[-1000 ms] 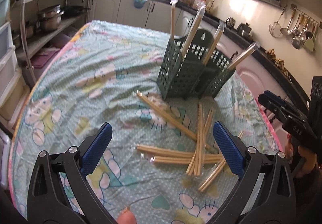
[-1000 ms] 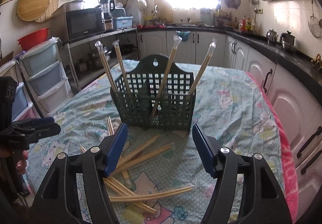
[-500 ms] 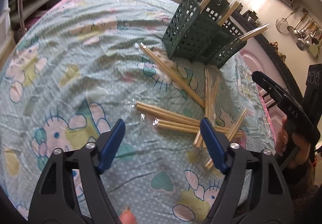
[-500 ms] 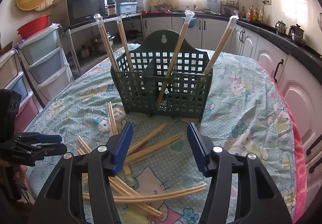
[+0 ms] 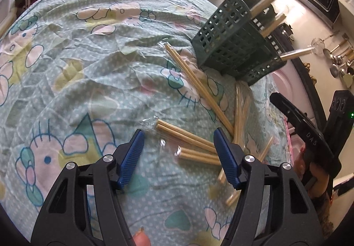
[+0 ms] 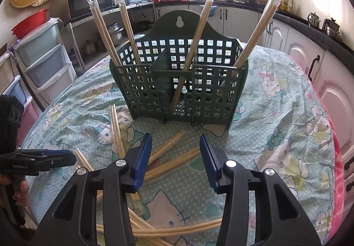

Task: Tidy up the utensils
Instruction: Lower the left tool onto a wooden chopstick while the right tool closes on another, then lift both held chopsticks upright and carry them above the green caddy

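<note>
A dark green slotted utensil basket (image 6: 181, 89) (image 5: 232, 47) stands on the cartoon-print tablecloth (image 5: 88, 64), with several wrapped chopstick pairs leaning upright in it (image 6: 201, 33). More wrapped pairs lie scattered on the cloth in front of it (image 5: 188, 135) (image 6: 170, 148). My left gripper (image 5: 178, 135) hovers over two pairs that lie between its blue pads; the jaws are closing and do not press on them. My right gripper (image 6: 176, 140) hangs above a pair near the basket's front, jaws closing, pads apart from it. Each gripper shows at the edge of the other's view.
Kitchen cabinets (image 6: 305, 64) and a dark counter run along the right and back. Plastic drawers (image 6: 37, 62) and a shelf with a microwave (image 6: 88, 0) stand at the left. A pink towel (image 6: 338, 175) lies at the table's right edge.
Both grippers have sunk toward the cloth and narrowed their jaws. The left one now straddles the loose pairs; the right one has come closer to the basket.
</note>
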Available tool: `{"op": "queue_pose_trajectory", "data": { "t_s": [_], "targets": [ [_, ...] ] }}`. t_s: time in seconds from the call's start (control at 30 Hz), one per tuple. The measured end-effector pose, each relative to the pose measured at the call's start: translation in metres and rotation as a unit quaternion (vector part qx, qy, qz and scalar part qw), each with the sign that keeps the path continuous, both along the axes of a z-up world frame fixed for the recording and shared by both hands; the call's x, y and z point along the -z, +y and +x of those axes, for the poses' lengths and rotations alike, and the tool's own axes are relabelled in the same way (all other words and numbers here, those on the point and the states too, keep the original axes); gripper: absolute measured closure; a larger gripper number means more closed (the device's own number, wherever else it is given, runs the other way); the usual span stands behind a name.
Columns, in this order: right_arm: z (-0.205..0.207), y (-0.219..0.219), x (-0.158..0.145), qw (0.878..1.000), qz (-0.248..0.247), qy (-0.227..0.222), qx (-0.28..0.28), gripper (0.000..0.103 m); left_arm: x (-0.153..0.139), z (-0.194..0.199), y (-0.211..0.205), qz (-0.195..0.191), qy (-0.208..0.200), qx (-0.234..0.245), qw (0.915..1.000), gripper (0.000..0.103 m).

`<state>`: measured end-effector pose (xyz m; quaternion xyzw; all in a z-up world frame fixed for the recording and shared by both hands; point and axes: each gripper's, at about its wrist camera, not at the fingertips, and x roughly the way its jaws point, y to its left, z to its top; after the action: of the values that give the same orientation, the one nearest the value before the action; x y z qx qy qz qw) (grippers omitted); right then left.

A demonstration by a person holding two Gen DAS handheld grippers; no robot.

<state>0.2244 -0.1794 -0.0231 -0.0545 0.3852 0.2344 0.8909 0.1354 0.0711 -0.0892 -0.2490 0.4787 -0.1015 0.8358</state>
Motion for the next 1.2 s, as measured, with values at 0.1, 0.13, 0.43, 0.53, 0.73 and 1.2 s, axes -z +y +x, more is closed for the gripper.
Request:
{"op": "queue_pose_trajectory", "data": {
  "t_s": [0.1,0.13,0.43,0.53,0.73,1.2],
  "targets": [
    [0.01,0.006,0.008,1.0,-0.002,0.025,0.0,0.062,0.003,0.006,0.001,0.001,0.004,-0.001,1.0,0.052],
    [0.014,0.009,0.011,0.999,0.0,0.036,0.0,0.064,0.003,0.008,0.001,0.003,0.003,-0.001,1.0,0.053],
    [0.042,0.023,0.034,0.994,0.008,0.11,0.024,0.073,0.004,0.02,0.005,0.007,0.007,-0.008,0.9999,0.061],
    [0.048,0.024,0.041,0.991,0.012,0.129,0.04,0.074,0.004,0.022,0.003,0.01,0.005,-0.009,0.9999,0.061],
    [0.059,0.02,0.051,0.985,0.034,0.159,0.06,0.077,0.004,0.025,0.0,0.023,0.001,-0.008,0.9997,0.064],
    [0.066,0.019,0.042,0.984,0.057,0.154,0.069,0.093,0.006,0.03,0.003,0.034,-0.007,-0.017,0.9993,0.099]
  ]
}}
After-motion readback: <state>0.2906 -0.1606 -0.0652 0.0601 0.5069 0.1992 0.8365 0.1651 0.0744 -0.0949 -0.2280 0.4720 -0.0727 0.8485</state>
